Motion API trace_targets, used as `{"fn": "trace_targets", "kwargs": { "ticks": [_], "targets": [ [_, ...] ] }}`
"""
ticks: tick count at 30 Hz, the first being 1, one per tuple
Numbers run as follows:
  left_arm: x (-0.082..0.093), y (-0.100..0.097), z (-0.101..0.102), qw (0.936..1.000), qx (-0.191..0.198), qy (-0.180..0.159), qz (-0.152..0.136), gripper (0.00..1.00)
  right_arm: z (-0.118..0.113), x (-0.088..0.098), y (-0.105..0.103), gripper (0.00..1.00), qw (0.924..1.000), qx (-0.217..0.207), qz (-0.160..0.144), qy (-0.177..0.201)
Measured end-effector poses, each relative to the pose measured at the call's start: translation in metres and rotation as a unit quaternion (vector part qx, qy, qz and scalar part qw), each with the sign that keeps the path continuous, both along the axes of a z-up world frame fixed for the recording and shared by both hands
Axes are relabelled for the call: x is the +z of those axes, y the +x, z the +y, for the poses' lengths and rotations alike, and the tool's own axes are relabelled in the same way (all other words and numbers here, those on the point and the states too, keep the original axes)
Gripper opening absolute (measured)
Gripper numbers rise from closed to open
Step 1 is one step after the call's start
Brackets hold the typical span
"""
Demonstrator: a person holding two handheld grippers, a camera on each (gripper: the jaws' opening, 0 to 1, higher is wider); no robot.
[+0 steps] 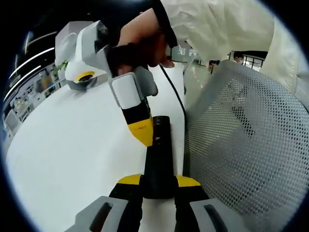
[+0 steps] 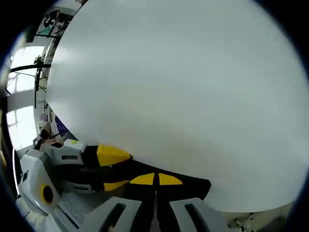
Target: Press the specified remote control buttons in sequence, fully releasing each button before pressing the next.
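My left hand-held gripper [image 1: 159,186] is clenched on the near end of the black remote control [image 1: 158,159], one yellow-tipped jaw on each side of it, and the remote stretches away from me over the white counter [image 1: 72,145]. From above in the left gripper view, my right hand-held gripper [image 1: 141,133] comes down with my hand [image 1: 142,41] wrapped around its grip; its yellow tip sits on the far part of the remote, at its left edge, though I cannot tell whether it is actually pressing a button. In the right gripper view that gripper [image 2: 155,180] has its two yellow tips drawn together with only a thin seam between them, holding nothing, right over the dark remote [image 2: 190,186]. A black cable [image 1: 176,96] trails from my hand across the counter, and a white mesh chair back [image 1: 246,145] stands just right of the remote.
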State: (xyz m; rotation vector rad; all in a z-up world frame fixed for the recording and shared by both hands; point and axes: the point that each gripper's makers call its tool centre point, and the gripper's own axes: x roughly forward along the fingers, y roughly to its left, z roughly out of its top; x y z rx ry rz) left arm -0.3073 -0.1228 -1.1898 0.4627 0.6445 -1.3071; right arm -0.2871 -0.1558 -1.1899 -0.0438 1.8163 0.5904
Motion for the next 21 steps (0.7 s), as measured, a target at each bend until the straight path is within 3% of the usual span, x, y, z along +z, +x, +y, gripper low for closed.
{"fn": "trace_targets", "kwargs": {
  "ticks": [11, 15, 18, 21],
  "targets": [
    [0.0, 0.0, -0.0001, 1.0, 0.002, 0.001, 0.004, 0.23, -0.0003, 0.0023, -0.0027, 0.0, 0.9984, 0.045, -0.034, -0.012],
    [0.0004, 0.0001, -0.0001, 1.0, 0.001, 0.0, 0.003, 0.23, 0.0003, 0.0023, -0.0012, 0.0, 0.9931, 0.097, -0.066, 0.008],
    [0.0004, -0.0001, -0.0002, 1.0, 0.0, -0.001, 0.002, 0.23, -0.0011, 0.0018, 0.0013, 0.0, 0.9941, 0.072, -0.08, 0.017],
    [-0.0001, -0.0003, -0.0008, 1.0, -0.004, 0.002, -0.005, 0.23, -0.0017, 0.0001, 0.0057, 0.0, 0.9962, 0.059, -0.062, 0.017]
  ]
}}
